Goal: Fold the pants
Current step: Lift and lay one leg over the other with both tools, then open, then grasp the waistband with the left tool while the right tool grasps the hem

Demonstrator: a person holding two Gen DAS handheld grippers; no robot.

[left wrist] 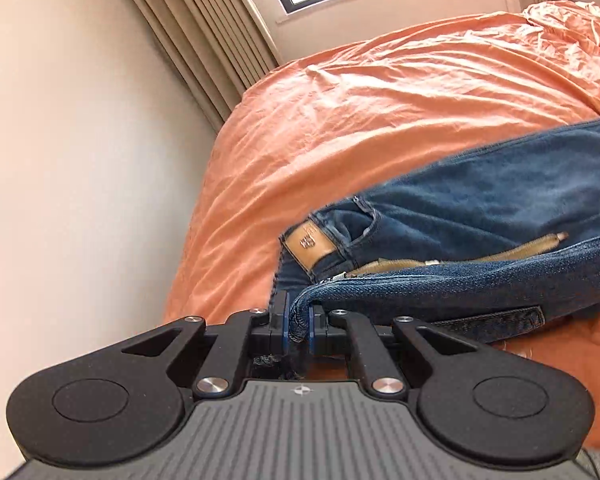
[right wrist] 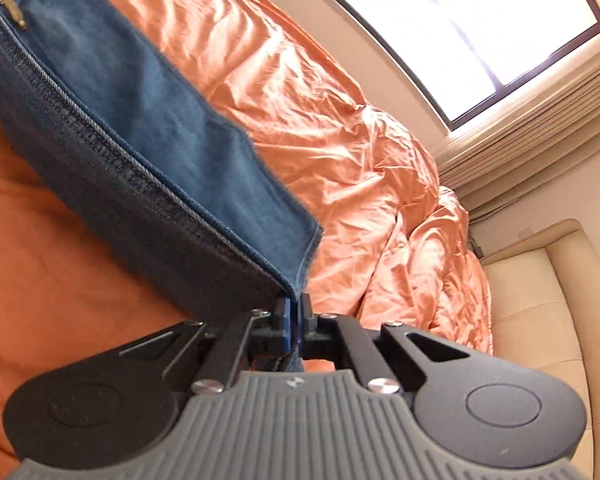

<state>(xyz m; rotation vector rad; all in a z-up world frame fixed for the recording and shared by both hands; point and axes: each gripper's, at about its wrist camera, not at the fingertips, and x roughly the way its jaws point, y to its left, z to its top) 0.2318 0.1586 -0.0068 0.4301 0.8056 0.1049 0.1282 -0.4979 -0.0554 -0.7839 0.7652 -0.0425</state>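
Left gripper (left wrist: 299,322) has its jaws squeezed down on the waistband edge of the jeans (left wrist: 480,216), right by the tan leather patch (left wrist: 310,245), and the right gripper (right wrist: 295,320) is pinched tight on the hem corner at the leg end. So the jeans hang stretched between the two, lifted over the orange bedsheet (left wrist: 380,112) (pretty wrinkly). Past that there's a window (right wrist: 480,32), beige curtains (left wrist: 204,40) and a cream couch (right wrist: 540,312).
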